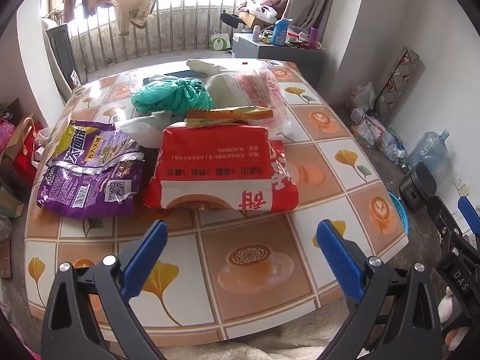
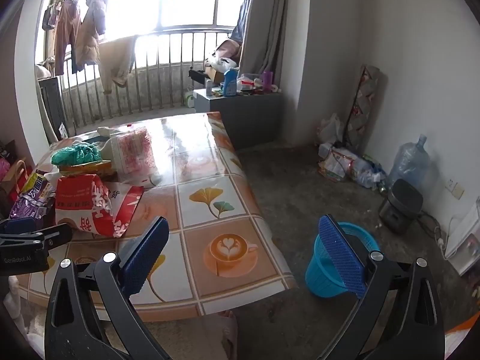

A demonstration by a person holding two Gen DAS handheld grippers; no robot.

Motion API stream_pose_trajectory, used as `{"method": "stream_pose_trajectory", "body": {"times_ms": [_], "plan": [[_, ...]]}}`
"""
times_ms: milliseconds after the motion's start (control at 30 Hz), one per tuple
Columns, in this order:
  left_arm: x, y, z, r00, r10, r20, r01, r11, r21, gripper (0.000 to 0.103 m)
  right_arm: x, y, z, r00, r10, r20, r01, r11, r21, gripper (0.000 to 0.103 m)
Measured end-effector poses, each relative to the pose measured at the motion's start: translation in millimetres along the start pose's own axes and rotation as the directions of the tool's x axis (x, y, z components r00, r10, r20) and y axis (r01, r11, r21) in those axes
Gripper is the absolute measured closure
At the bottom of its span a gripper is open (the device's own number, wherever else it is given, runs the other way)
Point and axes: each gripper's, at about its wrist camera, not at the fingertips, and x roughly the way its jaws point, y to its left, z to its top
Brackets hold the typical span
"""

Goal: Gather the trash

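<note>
Trash lies in a heap on the tiled-pattern table point(image 1: 249, 273): a red and white bag point(image 1: 222, 168), a purple snack wrapper point(image 1: 90, 171), a crumpled green plastic bag point(image 1: 171, 94), a yellow wrapper point(image 1: 228, 115) and a clear printed bag point(image 1: 261, 87). My left gripper point(image 1: 241, 240) is open and empty, just in front of the red bag. My right gripper point(image 2: 243, 237) is open and empty over the table's right corner point(image 2: 228, 210). A blue mesh waste basket point(image 2: 327, 273) stands on the floor by that corner. The red bag point(image 2: 87, 207) also shows in the right wrist view.
A grey cabinet point(image 2: 249, 114) with bottles stands behind the table. A water jug point(image 2: 409, 162), plastic bags point(image 2: 348, 165) and a black appliance point(image 2: 400, 207) line the right wall. Shopping bags point(image 1: 21, 150) sit left of the table. A railing point(image 2: 156, 69) with hanging clothes lies beyond.
</note>
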Motion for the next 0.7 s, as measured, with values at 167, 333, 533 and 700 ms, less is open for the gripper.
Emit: {"method": "stream_pose_trajectory", "body": {"times_ms": [167, 333, 533, 700], "plan": [[4, -1, -2, 1.000, -0.004, -0.017, 0.003, 1.000, -0.011, 0.006, 1, 0, 0, 1.000, -0.008, 0.001, 0.008, 1.000, -0.002, 0.007], [9, 8, 1, 0.999, -0.009, -0.033, 0.008, 1.000, -0.018, 0.006, 2, -1, 0, 1.000, -0.009, 0.001, 0.009, 1.000, -0.002, 0.007], [6, 3, -1, 1.000, -0.008, -0.009, 0.008, 1.000, -0.001, 0.006, 4, -3, 0, 1.000, -0.009, -0.005, 0.009, 1.000, 0.006, 0.007], [7, 1, 0, 1.000, -0.011, -0.012, 0.011, 1.000, 0.006, 0.006, 5, -4, -1, 1.000, -0.010, -0.010, 0.010, 1.000, 0.008, 0.007]]}}
